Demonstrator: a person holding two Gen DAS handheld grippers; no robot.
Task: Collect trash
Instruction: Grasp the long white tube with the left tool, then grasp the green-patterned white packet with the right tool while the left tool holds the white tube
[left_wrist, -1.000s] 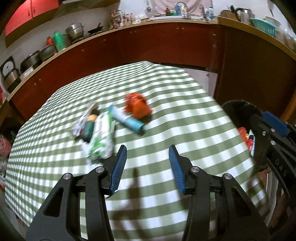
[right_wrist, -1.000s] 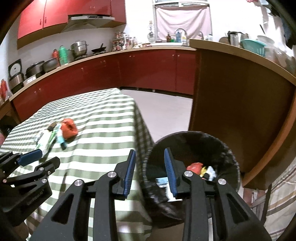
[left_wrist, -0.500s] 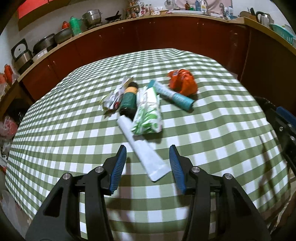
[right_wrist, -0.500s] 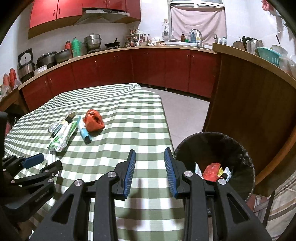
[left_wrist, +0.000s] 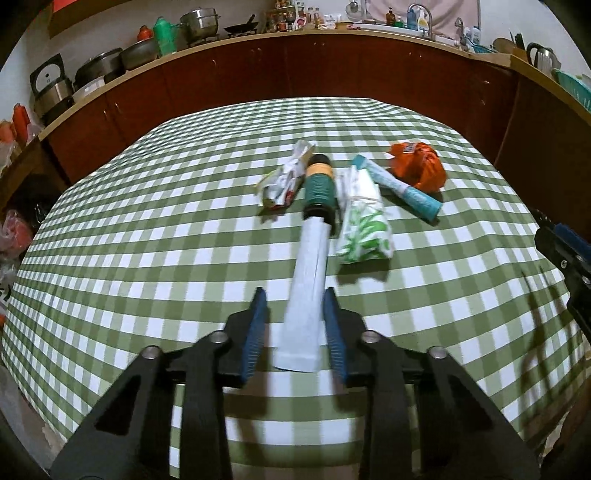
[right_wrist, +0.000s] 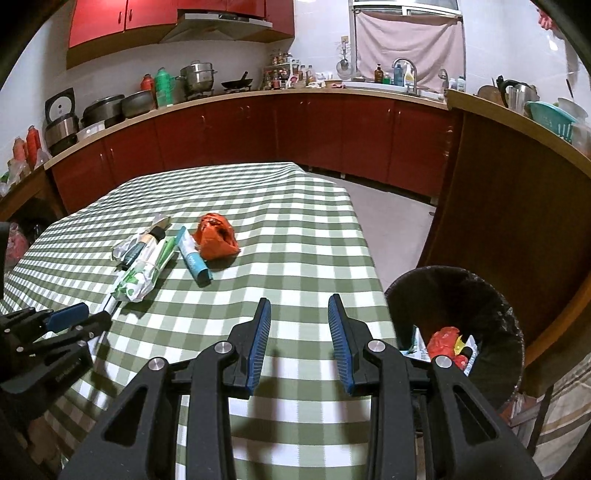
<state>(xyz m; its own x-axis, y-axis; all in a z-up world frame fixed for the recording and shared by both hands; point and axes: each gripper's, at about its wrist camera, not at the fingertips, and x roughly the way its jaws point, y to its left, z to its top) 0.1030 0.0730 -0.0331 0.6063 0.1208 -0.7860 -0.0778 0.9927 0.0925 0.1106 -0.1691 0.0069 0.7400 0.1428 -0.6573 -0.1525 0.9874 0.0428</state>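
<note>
Left gripper (left_wrist: 294, 325): fingers spread, white tube (left_wrist: 306, 291) lying between them
Right gripper (right_wrist: 299, 338): parted, empty, bin (right_wrist: 495, 295) to its right

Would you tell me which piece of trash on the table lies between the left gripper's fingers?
The long white tube: its flat end sits between the open left gripper, while the green-leaf packet, teal-capped tube and orange bag lie farther off.

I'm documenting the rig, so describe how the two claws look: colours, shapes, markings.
Both match. The left claw and right claw have black angular frames with triangular cut-outs, silver round bolt heads at the joints, and two flat blue ribbed fingers. The left claw's body bears small pale lettering, too small to read. No cables or sleeves show.
</note>
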